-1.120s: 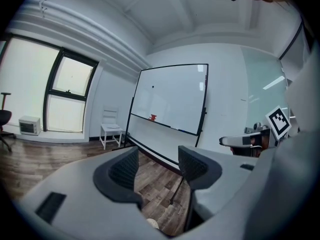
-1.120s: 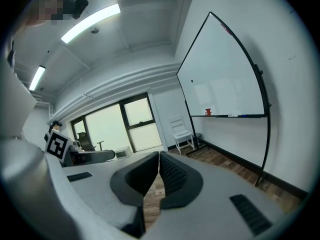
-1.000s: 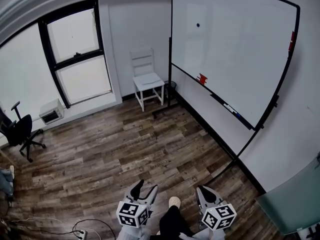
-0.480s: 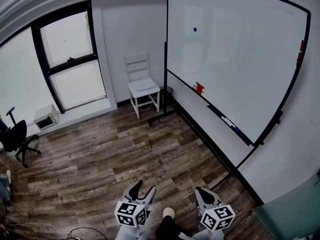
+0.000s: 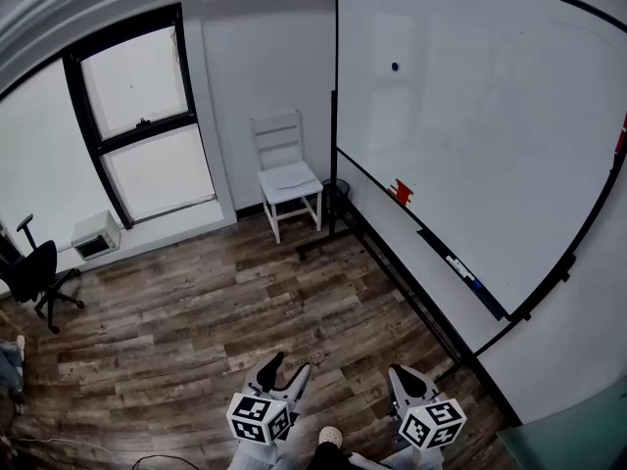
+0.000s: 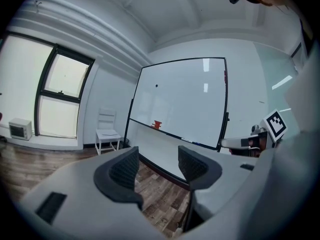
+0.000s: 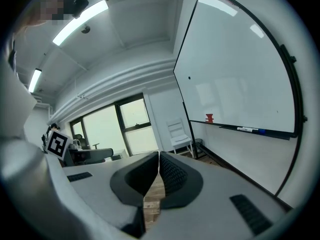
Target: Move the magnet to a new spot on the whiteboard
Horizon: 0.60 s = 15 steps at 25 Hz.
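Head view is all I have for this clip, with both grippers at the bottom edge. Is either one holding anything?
Observer: No. In its own view the left gripper has its tongs apart, with only wooden floor showing between them.
Operator: And the right one?
Observer: The right gripper has its tongs pressed together, with nothing caught between them.

The magnet [image 5: 395, 67] was only a tiny dark dot, its shape too small to tell. The whiteboard [image 5: 490, 145] ran off the head view's edge at 3 o'clock. A small red item [image 5: 400, 192] at its lower rim was too small to identify.
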### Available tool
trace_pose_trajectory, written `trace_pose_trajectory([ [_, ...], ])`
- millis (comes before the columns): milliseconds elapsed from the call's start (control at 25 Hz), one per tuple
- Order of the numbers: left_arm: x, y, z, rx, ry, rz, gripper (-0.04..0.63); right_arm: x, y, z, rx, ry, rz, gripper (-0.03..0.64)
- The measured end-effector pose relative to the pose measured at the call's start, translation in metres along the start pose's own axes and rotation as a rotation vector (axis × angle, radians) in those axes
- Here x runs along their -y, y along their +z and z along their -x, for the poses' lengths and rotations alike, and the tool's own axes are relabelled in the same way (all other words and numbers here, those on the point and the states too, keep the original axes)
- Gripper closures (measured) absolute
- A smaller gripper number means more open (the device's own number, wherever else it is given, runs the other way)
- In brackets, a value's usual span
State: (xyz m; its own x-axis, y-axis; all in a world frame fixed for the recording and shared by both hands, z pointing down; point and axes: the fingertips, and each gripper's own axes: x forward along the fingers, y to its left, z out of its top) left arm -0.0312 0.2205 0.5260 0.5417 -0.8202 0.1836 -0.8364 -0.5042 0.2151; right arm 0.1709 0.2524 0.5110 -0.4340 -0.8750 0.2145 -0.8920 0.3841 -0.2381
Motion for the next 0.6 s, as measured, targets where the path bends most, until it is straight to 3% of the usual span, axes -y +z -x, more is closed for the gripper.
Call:
trace_pose_trajectory([
  [600, -0.033, 0.013, -0.083, 0.035, 0.015, 0.010, 0.351, 0.050, 0.024, -0.077, 0.000, 0.030, 0.034, 0.586],
])
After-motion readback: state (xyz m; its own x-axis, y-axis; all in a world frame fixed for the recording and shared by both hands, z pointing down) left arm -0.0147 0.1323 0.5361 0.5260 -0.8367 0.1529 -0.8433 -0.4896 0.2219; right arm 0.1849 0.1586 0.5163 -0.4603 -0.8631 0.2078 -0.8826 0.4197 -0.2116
